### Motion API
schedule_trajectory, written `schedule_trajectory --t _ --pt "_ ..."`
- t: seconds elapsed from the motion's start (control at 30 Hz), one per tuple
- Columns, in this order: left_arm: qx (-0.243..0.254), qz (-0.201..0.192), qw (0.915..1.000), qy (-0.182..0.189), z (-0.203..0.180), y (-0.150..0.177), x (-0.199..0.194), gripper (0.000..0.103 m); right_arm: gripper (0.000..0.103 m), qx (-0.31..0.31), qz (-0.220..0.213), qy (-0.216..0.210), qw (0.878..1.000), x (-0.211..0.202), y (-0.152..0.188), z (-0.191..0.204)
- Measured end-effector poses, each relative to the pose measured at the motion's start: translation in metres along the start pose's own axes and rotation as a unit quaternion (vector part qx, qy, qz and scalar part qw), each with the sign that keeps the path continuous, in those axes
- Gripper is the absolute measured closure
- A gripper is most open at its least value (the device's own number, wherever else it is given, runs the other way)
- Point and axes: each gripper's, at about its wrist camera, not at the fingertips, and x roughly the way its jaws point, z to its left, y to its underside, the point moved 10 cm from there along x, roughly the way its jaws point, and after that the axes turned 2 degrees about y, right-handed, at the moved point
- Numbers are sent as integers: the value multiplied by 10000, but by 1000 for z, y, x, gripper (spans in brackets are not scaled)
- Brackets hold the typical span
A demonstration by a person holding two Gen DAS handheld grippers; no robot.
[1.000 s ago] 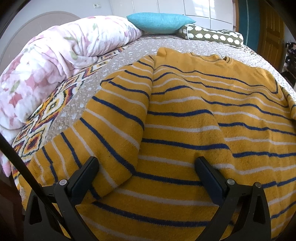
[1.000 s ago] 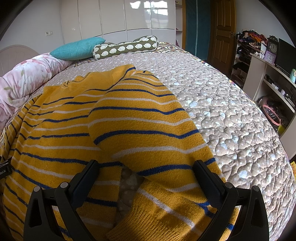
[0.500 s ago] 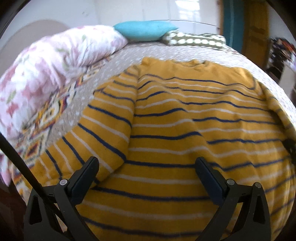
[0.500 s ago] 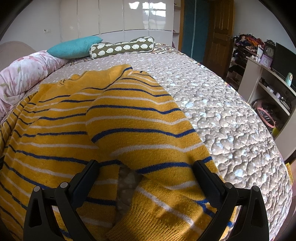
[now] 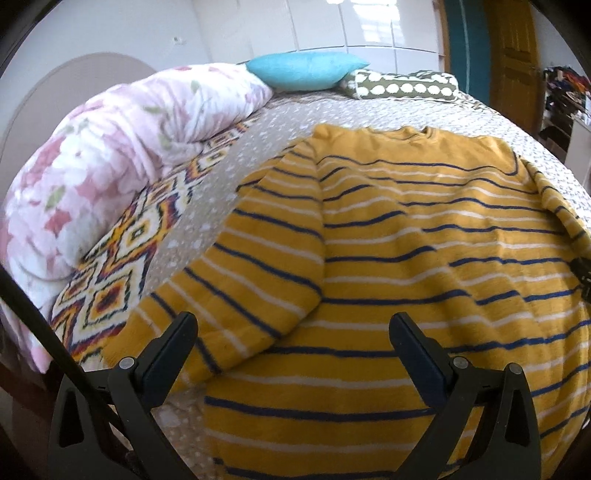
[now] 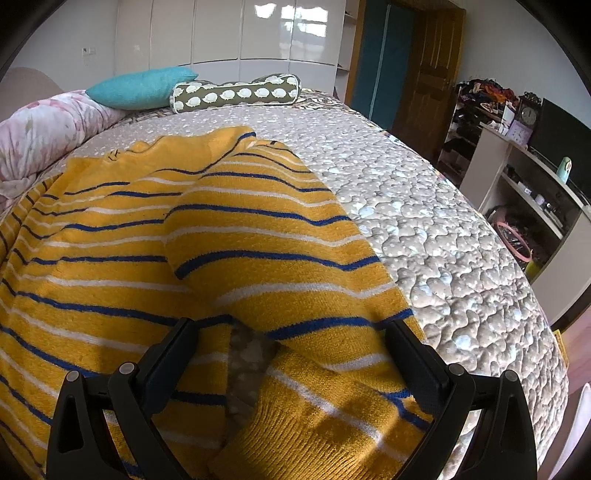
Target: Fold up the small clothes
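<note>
The left gripper (image 5: 293,334) stands wide open with nothing between its jaws; just ahead of them lies the yellow striped sweater (image 5: 424,236), one sleeve (image 5: 258,280) folded beside the left jaw. The right gripper (image 6: 291,341) is likewise spread wide and empty, the other sleeve (image 6: 280,266) and its ribbed cuff (image 6: 306,432) lying between and under the jaws. Beyond, the quilted bedspread (image 6: 443,240), a teal pillow (image 5: 306,70) and a floral duvet (image 5: 92,166).

Fuzzy knit sweater (image 5: 424,258) on quilted cloth bedspread (image 6: 424,229); glossy wardrobe doors (image 6: 258,33)
</note>
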Motion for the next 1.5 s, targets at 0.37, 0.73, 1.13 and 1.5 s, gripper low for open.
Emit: schedule_trajectory --t 0.37,0.73,1.13,1.5 --pt "-107 223 9997 -32 10 8 4 0 0 -54 -116 113 9999 0 -1 -4" --pt "105 130 9998 133 -2 0 -10 0 13 572 -95 -1401 9884 -21 -12 -24" --pt "-34 203 9984 534 -13 4 -14 0 16 1654 33 -1316 9774 -43 18 -128" --pt "58 -11 9974 719 -23 -5 -33 0 95 -228 -213 -314 9990 -48 0 -93"
